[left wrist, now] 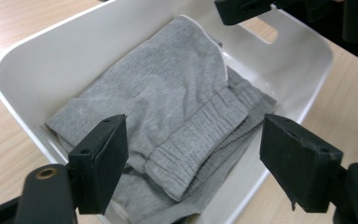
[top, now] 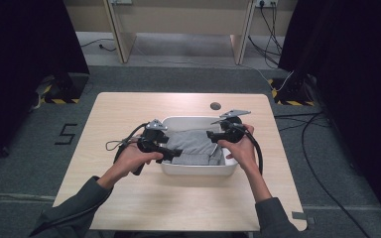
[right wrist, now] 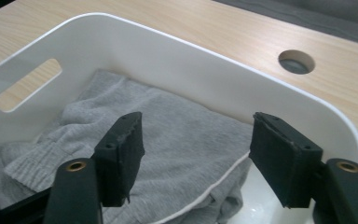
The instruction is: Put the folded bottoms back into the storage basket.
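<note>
**Both tongs hover open over the folded clothes**

A folded grey garment (top: 194, 147) lies inside the white tub (top: 198, 170) at the desk's (top: 129, 109) middle. The left tongs (top: 174, 153) and right tongs (top: 211, 135) hang above it, jaws spread wide, holding nothing.

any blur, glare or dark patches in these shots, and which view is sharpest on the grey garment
High view: even light on the table, black curtains at both sides swallow detail, the grey garment small and soft. Left gripper view: sharpest on the garment's knit and waistband, no glare on the white bin. Right gripper view: near tool jaws slightly soft, the bin's wall bright but not blown out.
</note>
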Demonstrator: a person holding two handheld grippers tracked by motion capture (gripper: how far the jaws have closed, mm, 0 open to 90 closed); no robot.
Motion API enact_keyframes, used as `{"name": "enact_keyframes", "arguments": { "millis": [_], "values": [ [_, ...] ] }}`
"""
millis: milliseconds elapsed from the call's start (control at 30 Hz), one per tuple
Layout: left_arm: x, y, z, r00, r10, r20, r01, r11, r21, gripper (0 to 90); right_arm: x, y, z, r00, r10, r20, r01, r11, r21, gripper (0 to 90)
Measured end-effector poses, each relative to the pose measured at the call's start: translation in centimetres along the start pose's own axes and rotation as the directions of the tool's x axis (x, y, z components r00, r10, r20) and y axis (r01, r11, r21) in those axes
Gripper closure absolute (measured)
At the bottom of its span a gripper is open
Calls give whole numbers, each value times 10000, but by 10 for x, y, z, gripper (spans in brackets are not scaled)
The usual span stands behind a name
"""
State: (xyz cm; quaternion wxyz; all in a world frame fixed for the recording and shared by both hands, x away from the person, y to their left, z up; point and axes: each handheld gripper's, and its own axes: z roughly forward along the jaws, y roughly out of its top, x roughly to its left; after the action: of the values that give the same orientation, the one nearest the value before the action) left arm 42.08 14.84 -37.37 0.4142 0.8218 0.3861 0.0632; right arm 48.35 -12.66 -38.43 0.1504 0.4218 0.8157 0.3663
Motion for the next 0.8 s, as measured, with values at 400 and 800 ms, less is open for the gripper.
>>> {"name": "enact_keyframes", "arguments": {
  "millis": [400, 800],
  "values": [
    [-18, -10, -19, 9985, 423, 359, -405, 9980, -478, 227, 10, -11, -20, 9994, -61, -352, 45, 9988, -481, 345],
    [-20, -36, -34, 9972, 200, 725, -151, 9976, -676, 217, 24, -24, -37, 9965, -325, -768, 244, 9943, -1042, 328]
  ]
}}
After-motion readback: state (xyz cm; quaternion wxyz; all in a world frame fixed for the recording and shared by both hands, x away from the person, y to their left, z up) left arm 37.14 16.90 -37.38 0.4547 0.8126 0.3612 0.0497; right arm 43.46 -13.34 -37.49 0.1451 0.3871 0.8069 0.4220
